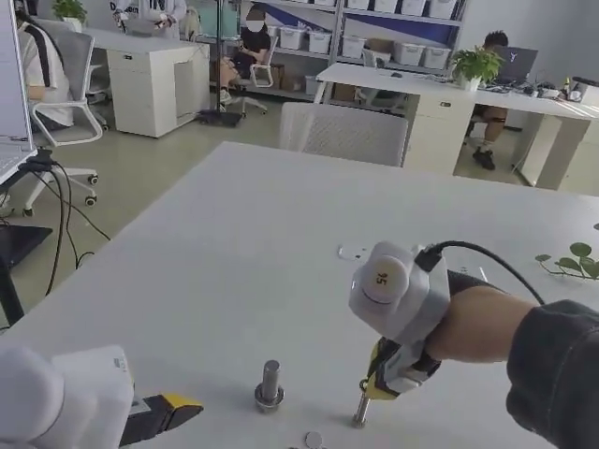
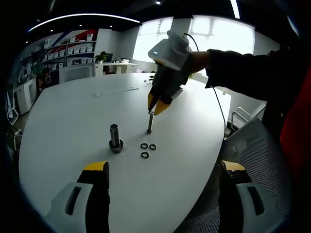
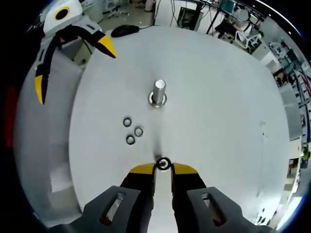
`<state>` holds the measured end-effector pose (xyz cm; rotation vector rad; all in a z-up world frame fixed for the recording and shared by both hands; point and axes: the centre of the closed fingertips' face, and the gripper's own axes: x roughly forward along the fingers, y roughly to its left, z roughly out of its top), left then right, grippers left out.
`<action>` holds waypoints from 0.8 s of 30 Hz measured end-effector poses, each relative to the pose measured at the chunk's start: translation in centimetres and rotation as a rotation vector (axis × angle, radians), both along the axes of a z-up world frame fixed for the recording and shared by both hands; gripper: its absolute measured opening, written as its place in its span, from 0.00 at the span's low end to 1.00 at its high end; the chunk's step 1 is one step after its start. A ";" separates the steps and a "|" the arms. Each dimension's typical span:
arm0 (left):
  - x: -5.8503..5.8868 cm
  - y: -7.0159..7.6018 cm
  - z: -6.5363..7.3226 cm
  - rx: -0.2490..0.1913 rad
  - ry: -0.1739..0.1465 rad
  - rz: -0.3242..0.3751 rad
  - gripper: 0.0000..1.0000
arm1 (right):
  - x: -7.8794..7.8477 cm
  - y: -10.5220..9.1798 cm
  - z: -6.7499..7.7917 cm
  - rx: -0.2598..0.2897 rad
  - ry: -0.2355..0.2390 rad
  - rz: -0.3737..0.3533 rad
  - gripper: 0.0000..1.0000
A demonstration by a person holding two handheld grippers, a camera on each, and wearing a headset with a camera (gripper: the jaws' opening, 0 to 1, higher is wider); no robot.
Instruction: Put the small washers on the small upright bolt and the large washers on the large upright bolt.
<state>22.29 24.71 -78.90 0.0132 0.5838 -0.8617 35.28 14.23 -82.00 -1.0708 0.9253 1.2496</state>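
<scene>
The table (image 2: 68, 107) holds 2 upright bolts: 1 large bolt (image 2: 114, 137) on the left and 1 small bolt (image 2: 149, 124) on the right. 3 loose washers (image 2: 145, 155) lie clustered on the near side, between the bolts. 1 held washer (image 3: 163, 163) sits pinched in the right gripper (image 3: 164, 168), making 4 washers. There are 2 grippers, counting the left gripper (image 2: 164, 166).

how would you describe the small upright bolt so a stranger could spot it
On the white table, find two upright bolts beside three loose washers. The small upright bolt is the thin pin directly under the right gripper, which pinches a small washer; the large bolt is thicker, with a wide collar at its base.
</scene>
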 end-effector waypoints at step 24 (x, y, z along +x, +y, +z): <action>0.0 0.0 -0.2 0.003 0.008 0.002 0.94 | -0.2 0.0 -2.8 -0.011 0.042 -0.014 0.13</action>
